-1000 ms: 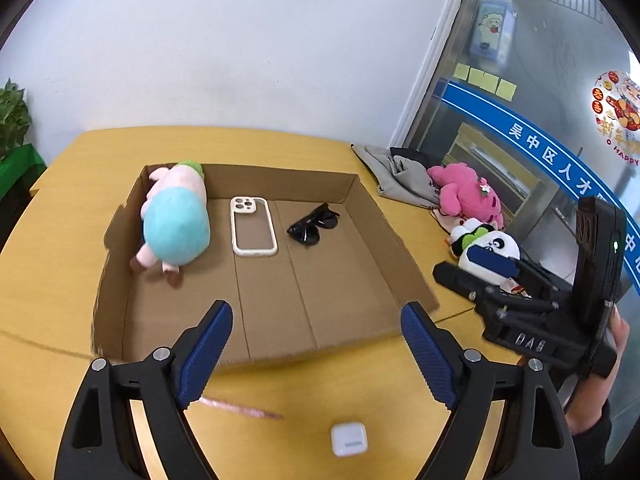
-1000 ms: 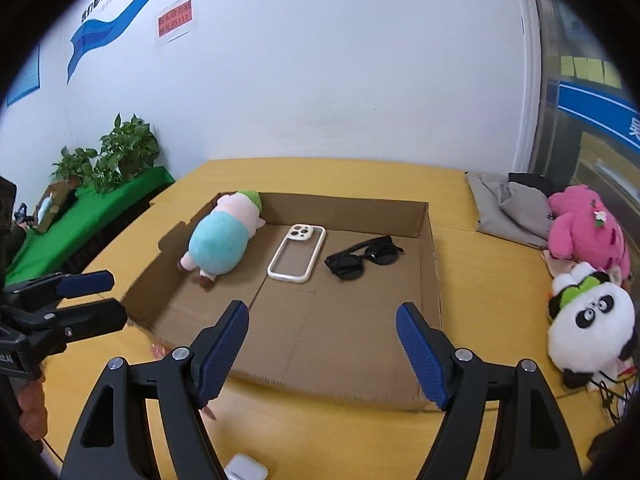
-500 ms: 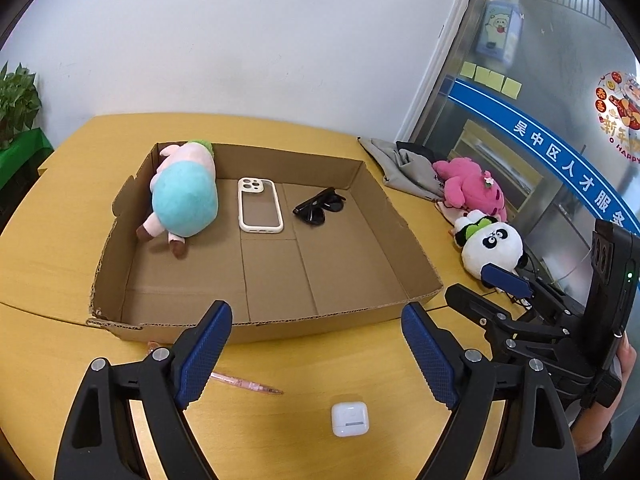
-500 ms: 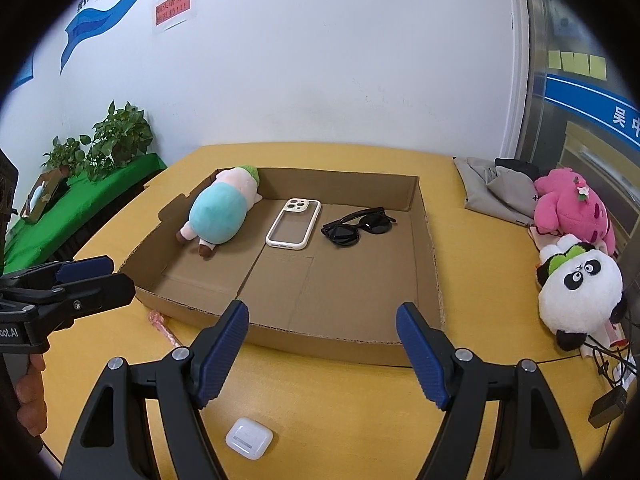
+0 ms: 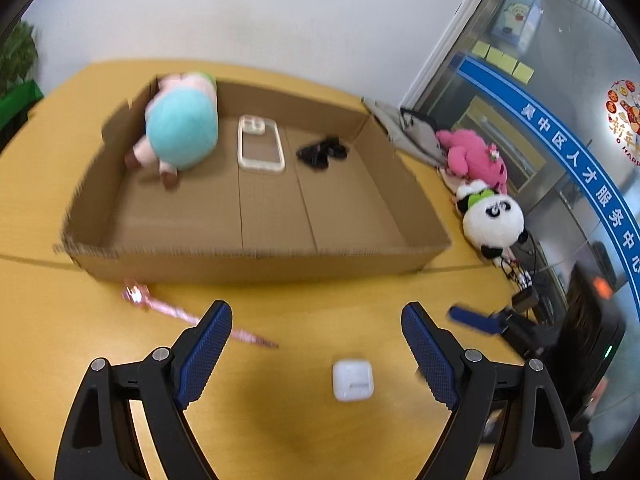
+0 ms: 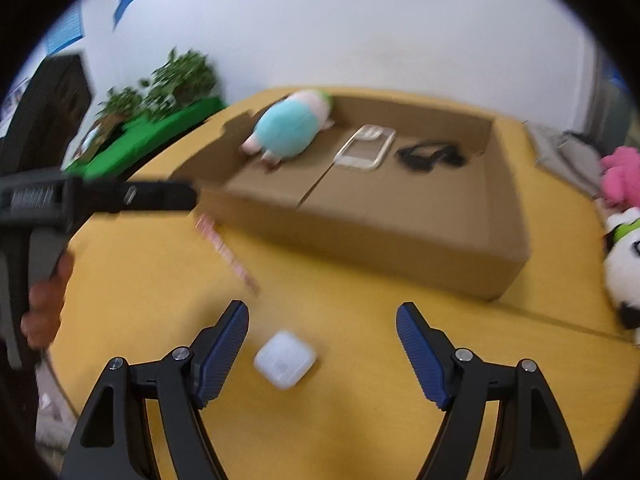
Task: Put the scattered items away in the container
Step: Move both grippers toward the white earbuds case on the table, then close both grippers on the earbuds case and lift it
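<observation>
— On the yellow tabletop (image 5: pixel 48 360), in front of the cardboard box (image 5: pixel 256 258), what lies loose?

— Two things. A small white earbud case (image 5: pixel 353 381), squarish with no clear long axis, and a thin pink wand (image 5: pixel 188 316). From the left wrist view the wand's long axis runs on a slant, its ornamented head close to the box's near wall and its thin end pointing toward the left tongs (image 5: pixel 316 342).

— And those tongs?

— Spread wide, nothing between the blue pads. The wand's shaft passes behind the left pad; the case sits on the tabletop between the two fingers, nearer the right one, untouched.

— The right tongs (image 6: pixel 322 340)?

— Also well apart and empty. The case (image 6: pixel 285 364) lies between the fingers, closer to the left pad, turned corner-on in that blurred view. I cannot tell how far above it the pads are.

— What is in the box?

— A teal and pink plush (image 5: pixel 180 128) at the far left corner, lying lengthwise toward the back wall; a clear phone case (image 5: pixel 260 148) beside it, long axis running front to back; black sunglasses (image 5: pixel 322 152) to its right.

— Outside it?

— A panda plush (image 5: pixel 492 220) and a pink plush (image 5: pixel 474 158) on the right.
</observation>
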Action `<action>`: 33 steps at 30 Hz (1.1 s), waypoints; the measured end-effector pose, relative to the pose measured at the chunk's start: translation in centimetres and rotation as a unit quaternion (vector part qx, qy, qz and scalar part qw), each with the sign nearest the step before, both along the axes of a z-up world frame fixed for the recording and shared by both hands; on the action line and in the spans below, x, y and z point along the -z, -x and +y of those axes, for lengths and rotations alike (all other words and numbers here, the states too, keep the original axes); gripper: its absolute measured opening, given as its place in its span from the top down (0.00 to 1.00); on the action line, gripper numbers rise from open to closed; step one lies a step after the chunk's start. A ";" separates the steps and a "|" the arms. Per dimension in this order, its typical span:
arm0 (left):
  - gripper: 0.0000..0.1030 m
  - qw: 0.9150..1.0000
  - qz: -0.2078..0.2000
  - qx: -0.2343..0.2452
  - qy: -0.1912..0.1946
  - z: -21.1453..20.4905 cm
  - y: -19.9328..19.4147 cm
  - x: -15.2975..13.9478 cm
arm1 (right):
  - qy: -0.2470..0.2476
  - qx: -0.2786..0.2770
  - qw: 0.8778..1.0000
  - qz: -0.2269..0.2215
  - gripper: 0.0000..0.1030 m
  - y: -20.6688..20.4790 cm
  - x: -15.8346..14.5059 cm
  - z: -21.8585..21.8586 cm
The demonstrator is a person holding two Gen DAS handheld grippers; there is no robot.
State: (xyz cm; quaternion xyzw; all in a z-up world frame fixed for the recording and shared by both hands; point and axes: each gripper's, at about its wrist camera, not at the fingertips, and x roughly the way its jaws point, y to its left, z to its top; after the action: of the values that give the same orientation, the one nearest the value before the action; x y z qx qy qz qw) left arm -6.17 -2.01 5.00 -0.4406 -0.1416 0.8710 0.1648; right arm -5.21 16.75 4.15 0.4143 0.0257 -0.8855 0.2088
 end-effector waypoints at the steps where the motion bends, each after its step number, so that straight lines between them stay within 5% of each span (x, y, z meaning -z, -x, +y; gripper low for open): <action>1: 0.13 1.000 -0.010 0.002 -0.004 0.0 0.0 0.8 | 0.001 -0.010 1.000 -0.007 0.26 -0.3 0.9 -0.3; 6: 0.13 0.998 -0.058 0.015 -0.033 0.0 0.3 4.0 | -0.004 -0.041 0.998 -0.040 0.26 -0.3 4.5 -1.8; 15: 0.15 0.991 -0.108 0.052 -0.057 1.8 0.5 6.8 | -0.041 -0.066 0.996 -0.051 0.31 0.1 5.9 -4.3; 19: 0.26 0.986 -0.132 0.074 -0.069 2.9 0.6 7.6 | -0.052 -0.058 0.996 -0.050 0.54 -0.2 6.5 -4.2; 27: 0.44 0.971 -0.189 0.099 -0.111 4.8 1.1 9.8 | -0.046 -0.059 0.996 -0.047 0.55 -1.5 6.1 -3.8; 32: 0.77 0.963 -0.220 0.067 -0.144 3.3 1.3 11.4 | -0.039 -0.055 0.997 -0.046 0.55 -1.5 6.2 -3.5; 33: 0.77 0.960 -0.224 0.064 -0.153 3.0 1.3 11.6 | -0.038 -0.055 0.997 -0.046 0.55 -1.4 6.2 -3.4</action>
State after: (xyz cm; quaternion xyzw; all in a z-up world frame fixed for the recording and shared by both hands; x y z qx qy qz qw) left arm -7.46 0.97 -6.64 -0.6018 -0.2784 0.7057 0.2496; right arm -3.79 13.30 -2.05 0.4599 0.0727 -0.8512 0.2423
